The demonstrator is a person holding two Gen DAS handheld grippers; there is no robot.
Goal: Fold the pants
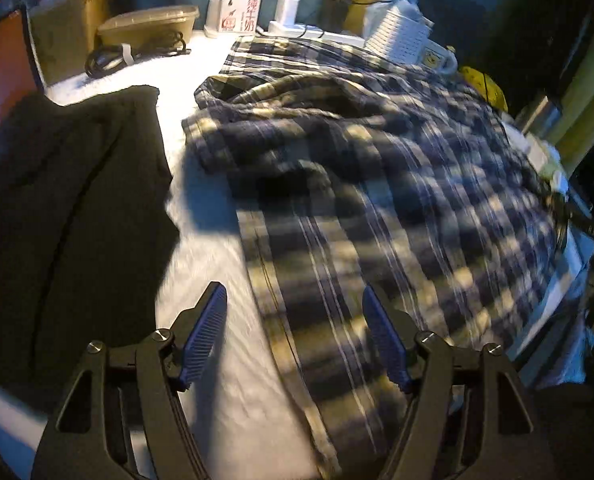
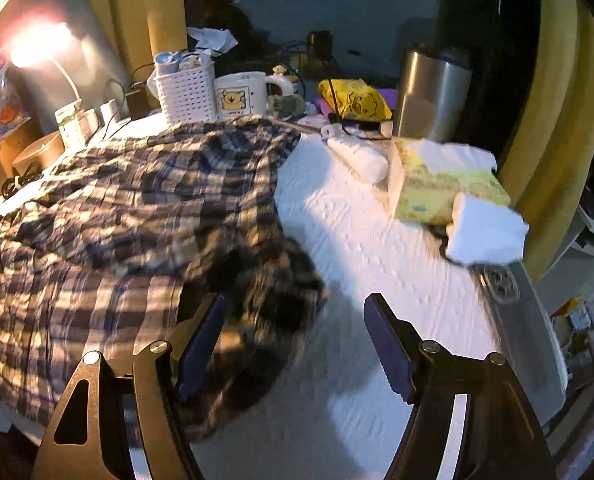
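Both of our grippers empty over the rumpled navy-and-cream plaid cotton pants (image 1: 357, 168)

Left gripper (image 1: 295, 320) and right gripper (image 2: 295, 328) gape wide near the white table's (image 2: 357, 240) front edge, probably lining up a fresh grab.

plaid pants (image 1: 369, 168) — navy/cream check, crumpled and partly bunched, lying spread on the white table (image 1: 201, 248), one leg reaching toward the near edge.

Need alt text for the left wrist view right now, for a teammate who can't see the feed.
Plaid pants lie rumpled across a white table, their near hem between the open blue fingers of the left gripper, which holds nothing. A black garment lies to the left; a milk carton, a lidded plastic container and a white basket stand along the far edge.
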